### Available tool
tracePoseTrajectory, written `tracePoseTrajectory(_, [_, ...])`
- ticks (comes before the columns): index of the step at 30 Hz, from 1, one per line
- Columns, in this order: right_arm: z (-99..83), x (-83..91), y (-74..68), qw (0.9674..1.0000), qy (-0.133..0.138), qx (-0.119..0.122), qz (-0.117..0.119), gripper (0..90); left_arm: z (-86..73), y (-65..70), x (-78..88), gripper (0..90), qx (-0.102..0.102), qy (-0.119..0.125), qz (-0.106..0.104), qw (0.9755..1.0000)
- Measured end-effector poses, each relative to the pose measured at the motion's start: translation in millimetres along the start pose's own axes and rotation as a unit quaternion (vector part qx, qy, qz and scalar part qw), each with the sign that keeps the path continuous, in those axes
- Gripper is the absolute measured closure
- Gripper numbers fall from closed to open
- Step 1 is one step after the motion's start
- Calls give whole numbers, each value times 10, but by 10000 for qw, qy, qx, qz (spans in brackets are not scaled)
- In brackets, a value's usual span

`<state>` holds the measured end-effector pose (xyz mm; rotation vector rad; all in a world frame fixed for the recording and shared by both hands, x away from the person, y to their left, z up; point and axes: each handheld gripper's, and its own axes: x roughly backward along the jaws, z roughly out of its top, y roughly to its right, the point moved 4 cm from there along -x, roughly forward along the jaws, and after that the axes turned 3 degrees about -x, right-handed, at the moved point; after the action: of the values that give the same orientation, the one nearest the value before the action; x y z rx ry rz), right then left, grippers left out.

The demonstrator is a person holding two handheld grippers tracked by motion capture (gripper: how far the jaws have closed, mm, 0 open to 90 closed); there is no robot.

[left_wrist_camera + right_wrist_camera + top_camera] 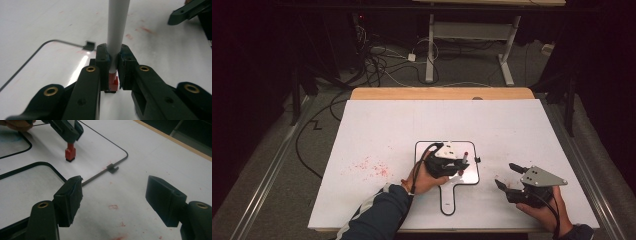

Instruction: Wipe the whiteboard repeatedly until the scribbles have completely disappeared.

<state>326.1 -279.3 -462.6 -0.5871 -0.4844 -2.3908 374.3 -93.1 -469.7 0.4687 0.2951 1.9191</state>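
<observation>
White table (377, 130) from above: our left gripper (460, 164) pinches a marker (465, 159) over the small board (447, 200). Close up, its jaws squeeze the marker (117, 30) tight. Our right gripper (113, 195) waits wide open (holding nothing). We should press the red tip (70, 153) down gently.

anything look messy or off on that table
Yes: red marks are scattered on the white sheet left of the small whiteboard, off the board, with more red smudges by the right gripper.
</observation>
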Motion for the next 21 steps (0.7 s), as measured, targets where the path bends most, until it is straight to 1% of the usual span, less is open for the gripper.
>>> tracePoseTrajectory(2, [-6,9,10,10000,8,-13,-3,305,-33,94,-49,789,-80,-77,-105,9999])
tracePoseTrajectory(4, [-13,19,17,10000,12,-20,-21,305,-52,136,-59,788,-157,-140,-136,9997])
tracePoseTrajectory(6, [-17,30,25,10000,16,-29,-29,305,-43,116,-38,789,-137,-164,-119,9997])
tracePoseTrajectory(8, [-16,38,25,10000,24,-33,-40,305,-30,71,7,789,-104,-131,-31,9999])
tracePoseTrajectory(10, [-13,46,22,10000,24,-15,-53,305,-20,21,83,789,-78,-123,58,9999])
tracePoseTrajectory(13, [-10,48,22,10000,35,-22,-64,305,-23,-40,240,789,-115,-206,182,9996])
tracePoseTrajectory(19, [-6,38,14,10000,28,-14,-52,305,-46,-152,577,789,-26,-156,426,9990])
tracePoseTrajectory(21, [-1,35,8,10000,22,-11,-57,305,-68,-170,691,788,-50,-161,483,9987])
